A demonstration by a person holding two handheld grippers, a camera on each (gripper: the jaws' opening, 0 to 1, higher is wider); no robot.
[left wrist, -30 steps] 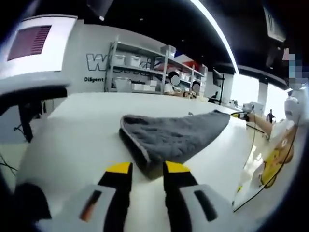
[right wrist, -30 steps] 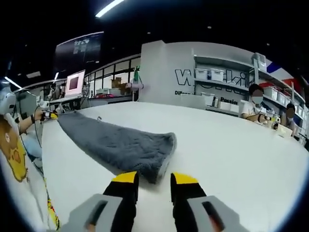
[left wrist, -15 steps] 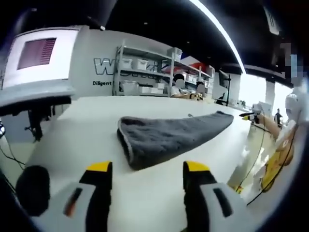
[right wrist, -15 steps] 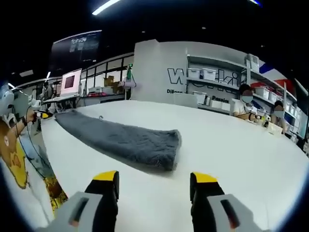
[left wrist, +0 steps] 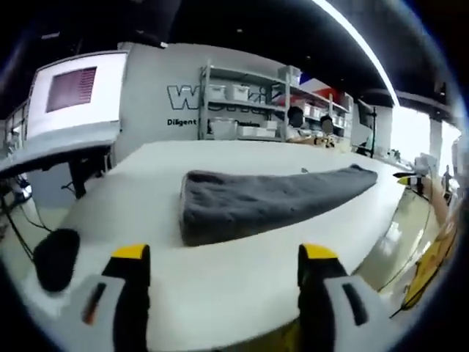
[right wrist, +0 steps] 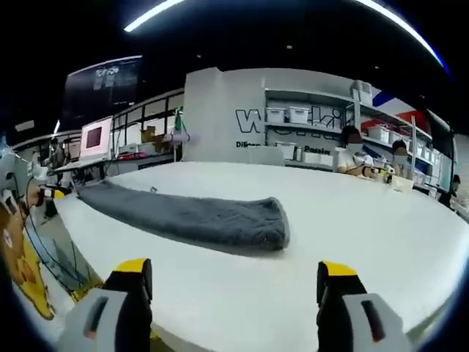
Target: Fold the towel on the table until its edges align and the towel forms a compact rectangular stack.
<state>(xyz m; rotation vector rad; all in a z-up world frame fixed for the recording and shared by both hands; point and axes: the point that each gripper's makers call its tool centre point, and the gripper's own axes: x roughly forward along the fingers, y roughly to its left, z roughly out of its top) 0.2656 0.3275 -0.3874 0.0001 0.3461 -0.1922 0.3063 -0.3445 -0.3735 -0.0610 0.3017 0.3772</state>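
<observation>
While folded lengthwise into a long grey strip, towel (left wrist: pixel 271 199) at twelve o'clock on white table (left wrist: pixel 220 279); not yet compact, cross-folds left. Left hand-held gripper (left wrist: pixel 223 257) and right hand-held gripper (right wrist: pixel 231 275) spread wide, holding nothing.

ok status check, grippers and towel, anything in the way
Left gripper open, empty. Right gripper open, empty. Grey plush towel folded into a long strip on the white table, untouched. Nothing blocking.

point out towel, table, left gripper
grey towel (left wrist: pixel 271 202), left gripper view, middle of the folded strip
white table (right wrist: pixel 381 242), right gripper view, bare top right of the towel
left gripper (left wrist: pixel 223 257), left gripper view, midway between its yellow tips
</observation>
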